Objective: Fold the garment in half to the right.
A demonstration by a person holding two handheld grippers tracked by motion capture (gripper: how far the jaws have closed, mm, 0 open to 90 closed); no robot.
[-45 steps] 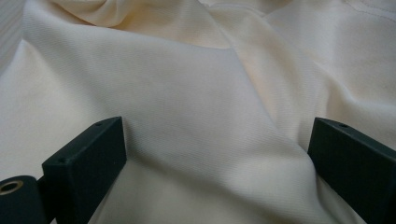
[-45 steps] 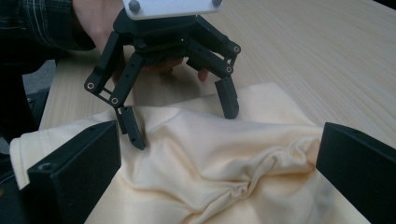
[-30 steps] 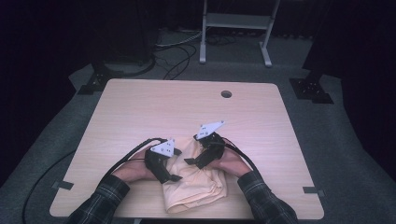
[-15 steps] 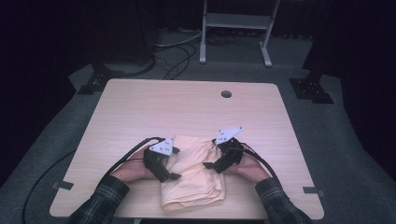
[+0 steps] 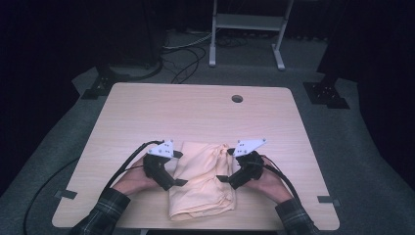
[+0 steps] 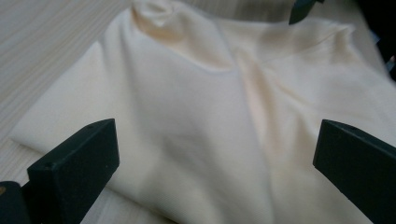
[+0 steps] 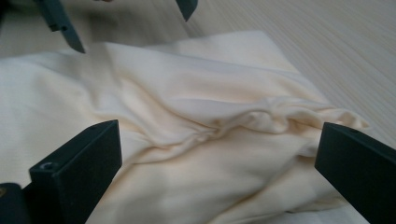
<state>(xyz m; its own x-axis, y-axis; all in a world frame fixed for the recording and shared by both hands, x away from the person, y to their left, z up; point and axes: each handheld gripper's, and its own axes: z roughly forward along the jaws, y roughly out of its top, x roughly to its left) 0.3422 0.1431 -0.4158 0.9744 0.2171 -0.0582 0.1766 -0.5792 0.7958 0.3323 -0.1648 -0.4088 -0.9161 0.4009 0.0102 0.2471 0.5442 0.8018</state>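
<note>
A person's plaid-sleeved forearms reach in over the near edge of a pale wooden tabletop [image 5: 147, 112], each hand holding a black gripper beside a folded cream cloth [image 5: 203, 181]. The cloth lies on the near half of the tabletop, its near end almost at the edge, its surface creased and bunched along the side nearest the right gripper [image 5: 226, 179]. The left gripper [image 5: 179, 169] sits just beside the cloth's left edge, jaws spread wide and pointing across the fabric; seen from the left gripper view, the jaws stand far apart with the cloth [image 6: 201, 116] lying loose between and beyond them, nothing pinched. The right gripper sits just beside the cloth's right edge, facing the left one across it. In the right gripper view its jaws are likewise spread, the rumpled fold of the cloth [image 7: 205, 130] between them and ungrasped, with the left gripper's jaw tips visible past the cloth's far side. Beyond the cloth, the tabletop is bare wood up to a round cable hole [image 5: 237, 98] near its far edge. Farther still, cables [image 5: 183, 56] trail over grey carpet toward a metal stand [image 5: 247, 29].
</note>
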